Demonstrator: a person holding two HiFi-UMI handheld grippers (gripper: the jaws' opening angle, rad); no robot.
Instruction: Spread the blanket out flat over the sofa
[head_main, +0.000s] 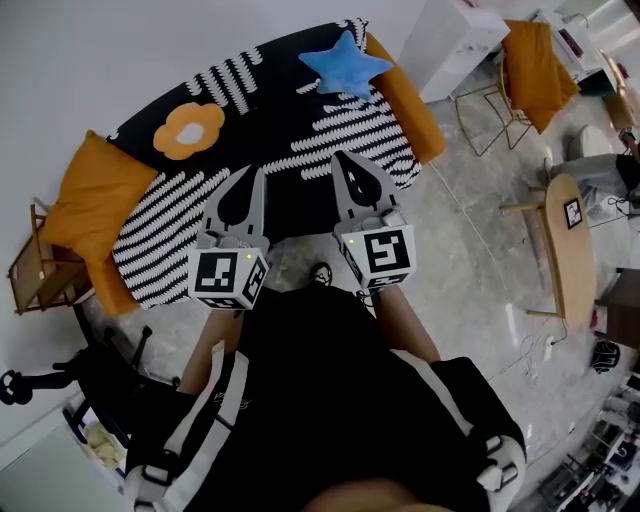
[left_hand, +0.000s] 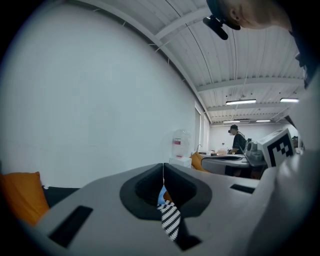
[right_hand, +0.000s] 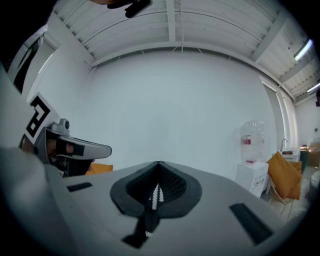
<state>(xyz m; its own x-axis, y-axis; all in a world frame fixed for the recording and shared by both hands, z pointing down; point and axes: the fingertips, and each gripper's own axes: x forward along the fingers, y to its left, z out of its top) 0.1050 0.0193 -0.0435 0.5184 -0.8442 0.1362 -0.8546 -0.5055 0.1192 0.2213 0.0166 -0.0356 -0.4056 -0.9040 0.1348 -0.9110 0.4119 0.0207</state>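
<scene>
My left gripper (head_main: 258, 172) and my right gripper (head_main: 338, 157) are both closed, jaws pressed together with nothing between them. I hold them side by side, close together, and from the head view they sit over the near edge of the black blanket with white stripes (head_main: 345, 135). The blanket lies spread over the orange fabric sofa (head_main: 418, 110), covering it from left to right. A blue star-shaped cushion (head_main: 345, 62) rests on it at the far right. An orange flower shape (head_main: 188, 128) shows towards the left.
</scene>
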